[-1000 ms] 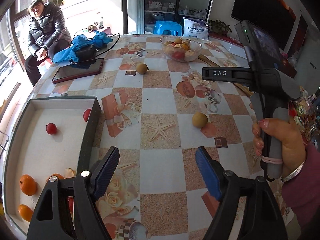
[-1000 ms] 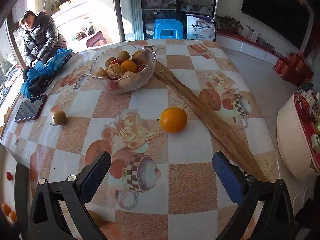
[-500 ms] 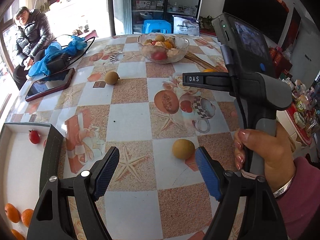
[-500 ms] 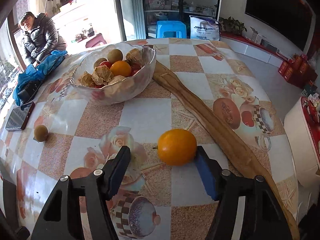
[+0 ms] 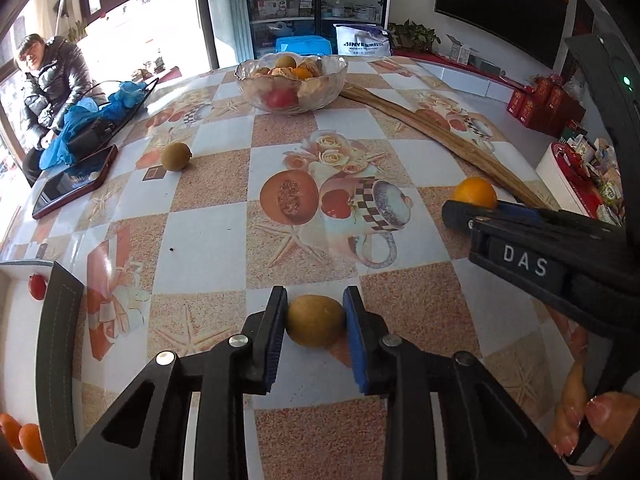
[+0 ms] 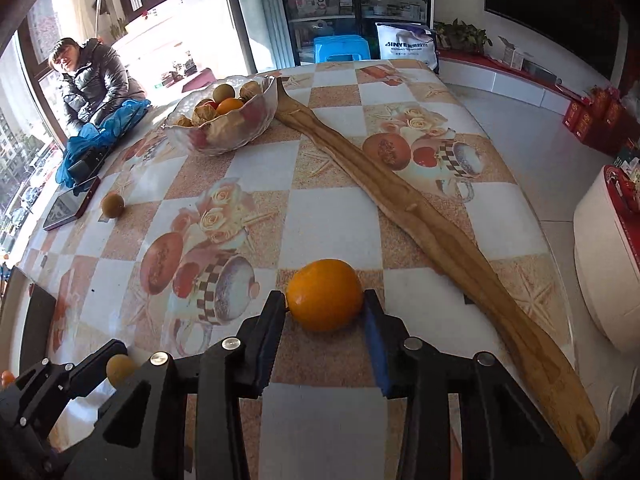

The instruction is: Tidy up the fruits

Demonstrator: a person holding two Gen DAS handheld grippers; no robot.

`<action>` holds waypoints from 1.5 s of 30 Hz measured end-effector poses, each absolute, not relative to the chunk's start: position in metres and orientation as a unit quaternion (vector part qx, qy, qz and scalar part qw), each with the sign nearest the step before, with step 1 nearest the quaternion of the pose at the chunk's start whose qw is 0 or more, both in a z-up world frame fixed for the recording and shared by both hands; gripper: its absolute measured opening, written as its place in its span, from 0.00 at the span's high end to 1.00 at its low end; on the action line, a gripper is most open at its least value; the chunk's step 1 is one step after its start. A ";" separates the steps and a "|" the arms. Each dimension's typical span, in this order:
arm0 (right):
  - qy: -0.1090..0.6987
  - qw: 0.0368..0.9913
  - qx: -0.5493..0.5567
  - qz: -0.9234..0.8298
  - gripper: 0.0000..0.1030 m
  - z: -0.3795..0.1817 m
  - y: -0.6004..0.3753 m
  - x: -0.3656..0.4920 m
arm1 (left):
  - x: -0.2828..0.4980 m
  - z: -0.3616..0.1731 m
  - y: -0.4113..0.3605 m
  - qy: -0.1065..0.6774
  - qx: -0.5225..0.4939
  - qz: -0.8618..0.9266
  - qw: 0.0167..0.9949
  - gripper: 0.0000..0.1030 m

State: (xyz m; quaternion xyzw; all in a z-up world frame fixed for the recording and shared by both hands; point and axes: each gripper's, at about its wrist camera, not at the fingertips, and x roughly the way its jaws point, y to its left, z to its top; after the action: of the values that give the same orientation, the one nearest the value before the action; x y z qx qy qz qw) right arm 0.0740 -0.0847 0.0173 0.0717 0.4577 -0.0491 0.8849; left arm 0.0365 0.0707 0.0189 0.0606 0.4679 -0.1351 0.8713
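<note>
The left hand-held gripper (image 5: 315, 320) has just been closing, and its 2 blue pads now press on either side of a small yellow-brown fruit (image 5: 316, 320) that sits on the tabletop (image 5: 208, 236) at the 6 o'clock edge of the left wrist view. The right hand-held gripper (image 6: 325, 312) has also just been closing; its pads pinch an orange (image 6: 325, 294), which rests on the checked cloth low in the right wrist view, just left of a long wooden board (image 6: 400, 208). In the left wrist view the same orange (image 5: 475, 193) shows at 3 o'clock, touching the tip of the right hand-held gripper (image 5: 476, 210), whose side bears the letters DAS.

A glass bowl (image 5: 291, 80) filled with mixed fruit stands at 12 o'clock on the far part of the tabletop, touching the far end of the wooden board. A second yellow-brown fruit (image 5: 175, 156) lies alone at 10 o'clock, near a phone in a red case (image 5: 74, 182) and a heap of blue cloth (image 5: 92, 120). At 8 o'clock a white tray with dark walls (image 5: 60, 344) holds a small red fruit (image 5: 37, 287) and, at its near corner, 2 oranges (image 5: 22, 436).

A person in a dark padded jacket (image 5: 48, 84) sits by the window at 10 o'clock, well apart from the fruit. A fingertip (image 5: 608, 420) of the hand that holds the right hand-held gripper shows at 4 o'clock.
</note>
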 end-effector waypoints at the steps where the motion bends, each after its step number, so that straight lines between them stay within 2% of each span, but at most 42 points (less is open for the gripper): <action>1: 0.458 0.885 0.073 -0.047 0.61 0.017 -0.084 0.063 | 0.030 0.018 0.075 0.466 0.061 -0.133 0.873 0.70; 13: 0.444 0.894 0.060 -0.024 0.61 0.012 -0.042 -0.074 | -0.081 0.017 0.152 0.441 0.034 -0.092 0.892 0.68; 14: 0.439 0.897 0.053 -0.023 0.61 0.012 -0.036 -0.084 | -0.085 0.017 0.154 0.437 0.035 -0.092 0.894 0.60; 15: 0.433 0.900 0.040 -0.024 0.60 0.010 -0.030 -0.092 | -0.086 0.016 0.154 0.436 0.037 -0.093 0.894 0.42; 17: 0.425 0.905 0.012 -0.028 0.55 0.009 -0.021 -0.101 | -0.084 0.016 0.153 0.440 0.034 -0.094 0.892 0.26; 18: 0.424 0.905 0.005 -0.027 0.51 0.010 -0.018 -0.102 | -0.082 0.016 0.154 0.443 0.029 -0.094 0.891 0.26; 19: 0.421 0.907 0.002 -0.028 0.37 0.011 -0.017 -0.101 | -0.079 0.016 0.154 0.446 0.027 -0.093 0.890 0.26; 21: 0.415 0.909 0.003 -0.033 0.20 0.012 -0.018 -0.101 | -0.078 0.015 0.152 0.447 0.032 -0.094 0.889 0.25; 24: 0.413 0.910 0.017 -0.033 0.20 0.011 -0.024 -0.102 | -0.080 0.015 0.153 0.442 0.029 -0.099 0.891 0.25; 33: 0.415 0.906 0.081 -0.035 0.20 0.007 -0.044 -0.104 | -0.081 0.020 0.195 0.423 -0.096 -0.136 0.891 0.25; 41: 0.417 0.906 0.071 -0.028 0.20 0.008 -0.039 -0.103 | -0.075 0.016 0.156 0.444 0.020 -0.102 0.890 0.24; 45: 0.416 0.906 0.074 -0.021 0.20 0.008 -0.039 -0.104 | -0.057 0.014 0.145 0.452 0.029 -0.100 0.886 0.24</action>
State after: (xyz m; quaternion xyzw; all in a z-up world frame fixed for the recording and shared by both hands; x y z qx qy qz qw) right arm -0.1038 -0.0393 0.0075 0.0738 0.4156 -0.0211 0.9063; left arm -0.0573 0.1450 0.0142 0.0295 0.4525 -0.0999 0.8857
